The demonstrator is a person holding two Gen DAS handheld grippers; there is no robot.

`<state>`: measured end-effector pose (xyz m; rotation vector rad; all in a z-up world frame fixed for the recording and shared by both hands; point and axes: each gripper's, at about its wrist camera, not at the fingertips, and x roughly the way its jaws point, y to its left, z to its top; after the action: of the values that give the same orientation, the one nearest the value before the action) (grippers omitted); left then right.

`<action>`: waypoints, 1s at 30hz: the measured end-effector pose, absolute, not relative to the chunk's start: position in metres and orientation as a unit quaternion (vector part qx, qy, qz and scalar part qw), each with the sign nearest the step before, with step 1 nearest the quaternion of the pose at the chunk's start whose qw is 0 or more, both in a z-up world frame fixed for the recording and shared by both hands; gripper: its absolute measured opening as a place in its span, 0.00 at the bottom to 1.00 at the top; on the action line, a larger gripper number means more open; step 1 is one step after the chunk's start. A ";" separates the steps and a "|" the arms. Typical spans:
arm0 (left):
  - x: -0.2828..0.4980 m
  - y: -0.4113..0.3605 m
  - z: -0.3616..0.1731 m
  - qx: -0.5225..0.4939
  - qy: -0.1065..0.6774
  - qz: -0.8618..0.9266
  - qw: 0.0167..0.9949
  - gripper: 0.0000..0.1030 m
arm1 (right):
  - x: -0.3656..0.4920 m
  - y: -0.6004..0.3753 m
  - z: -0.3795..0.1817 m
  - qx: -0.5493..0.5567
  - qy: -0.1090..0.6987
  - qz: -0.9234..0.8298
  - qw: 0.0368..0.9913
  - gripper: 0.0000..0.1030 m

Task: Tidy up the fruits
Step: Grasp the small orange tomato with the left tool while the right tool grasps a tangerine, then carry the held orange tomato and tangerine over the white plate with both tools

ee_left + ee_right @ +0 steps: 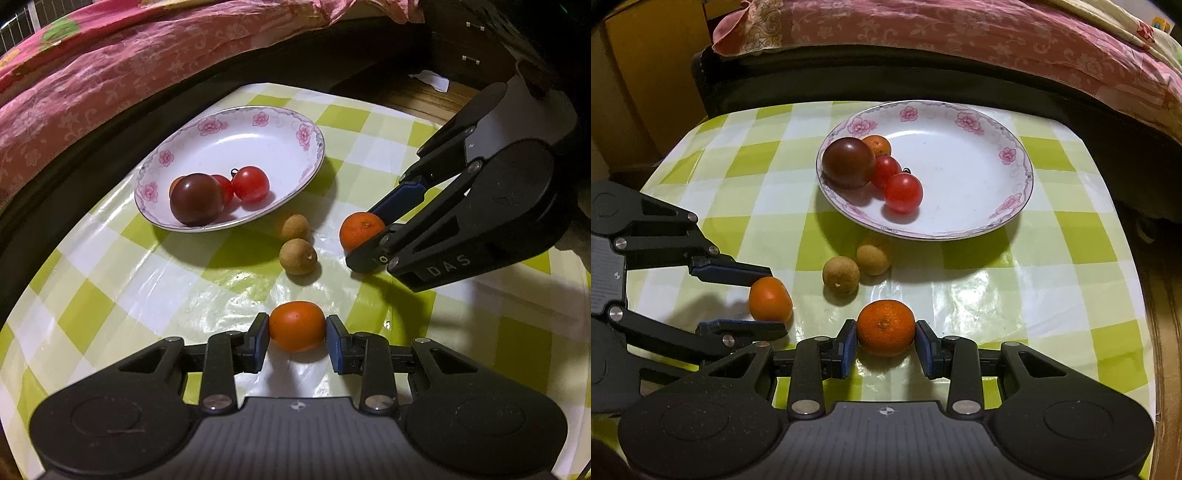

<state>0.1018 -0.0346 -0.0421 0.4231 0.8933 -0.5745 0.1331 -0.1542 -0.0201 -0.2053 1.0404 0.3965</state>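
Observation:
A white floral plate (280,147) (975,177) holds a dark tomato (195,199) (849,162), two red cherry tomatoes (251,184) (903,192) and a small orange fruit (878,144). My left gripper (297,334) (772,297) is shut on a smooth orange kumquat (297,326) (770,300) resting on the cloth. My right gripper (885,341) (373,236) is shut on a small mandarin (885,328) (360,229) on the cloth. Two brown longans (297,251) (840,275) lie between plate and grippers.
The table carries a green-and-white checked plastic cloth (110,295) (1071,258). A pink floral bedspread (92,74) (960,37) lies beyond the far table edge. A dark wooden cabinet (469,44) stands at the back right.

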 end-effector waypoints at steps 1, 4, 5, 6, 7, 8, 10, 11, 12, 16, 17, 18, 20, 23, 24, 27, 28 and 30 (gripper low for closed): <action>0.102 -0.035 -0.042 0.200 0.423 -0.271 0.841 0.39 | 0.133 -0.155 -0.020 -0.096 0.493 0.187 0.844 0.30; 0.103 -0.036 -0.044 0.200 0.425 -0.269 0.841 0.39 | 0.133 -0.155 -0.022 -0.097 0.493 0.188 0.844 0.30; 0.103 -0.036 -0.044 0.201 0.424 -0.269 0.841 0.39 | 0.132 -0.154 -0.022 -0.098 0.492 0.188 0.844 0.30; 0.103 -0.036 -0.044 0.202 0.423 -0.269 0.841 0.39 | 0.132 -0.154 -0.022 -0.099 0.492 0.188 0.844 0.30; 0.103 -0.036 -0.044 0.200 0.424 -0.268 0.842 0.39 | 0.132 -0.154 -0.021 -0.097 0.491 0.188 0.845 0.30; 0.103 -0.036 -0.044 0.199 0.424 -0.269 0.842 0.39 | 0.132 -0.155 -0.022 -0.096 0.492 0.188 0.845 0.30; 0.103 -0.036 -0.044 0.198 0.424 -0.268 0.842 0.39 | 0.133 -0.155 -0.022 -0.094 0.493 0.188 0.844 0.30; 0.103 -0.035 -0.044 0.197 0.424 -0.268 0.842 0.39 | 0.133 -0.156 -0.021 -0.094 0.493 0.187 0.844 0.30; 0.103 -0.035 -0.044 0.196 0.425 -0.268 0.842 0.39 | 0.133 -0.156 -0.021 -0.094 0.493 0.187 0.845 0.30; 0.104 -0.034 -0.042 0.191 0.426 -0.267 0.843 0.39 | 0.132 -0.156 -0.021 -0.094 0.492 0.185 0.845 0.29; 0.105 -0.033 -0.042 0.190 0.426 -0.267 0.843 0.39 | 0.132 -0.155 -0.020 -0.096 0.491 0.184 0.846 0.29; 0.105 -0.033 -0.041 0.190 0.425 -0.267 0.844 0.39 | 0.132 -0.155 -0.021 -0.099 0.490 0.183 0.846 0.29; 0.105 -0.032 -0.040 0.188 0.423 -0.265 0.846 0.39 | 0.132 -0.155 -0.020 -0.098 0.491 0.182 0.847 0.29; 0.108 -0.031 -0.036 0.183 0.419 -0.262 0.850 0.39 | 0.132 -0.156 -0.019 -0.094 0.489 0.181 0.848 0.29; 0.109 -0.030 -0.034 0.180 0.417 -0.260 0.852 0.39 | 0.132 -0.156 -0.018 -0.093 0.487 0.181 0.849 0.29; 0.113 -0.029 -0.027 0.175 0.407 -0.254 0.860 0.39 | 0.134 -0.156 -0.013 -0.085 0.479 0.181 0.855 0.29; 0.115 -0.028 -0.024 0.174 0.403 -0.251 0.862 0.39 | 0.135 -0.157 -0.011 -0.082 0.477 0.180 0.857 0.29; 0.119 -0.028 -0.021 0.172 0.398 -0.246 0.867 0.39 | 0.137 -0.158 -0.007 -0.077 0.472 0.179 0.860 0.29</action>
<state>0.1194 -0.0280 -0.0208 0.3591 0.8341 -0.5145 0.1373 -0.1576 -0.0075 -0.1619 0.9900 0.3755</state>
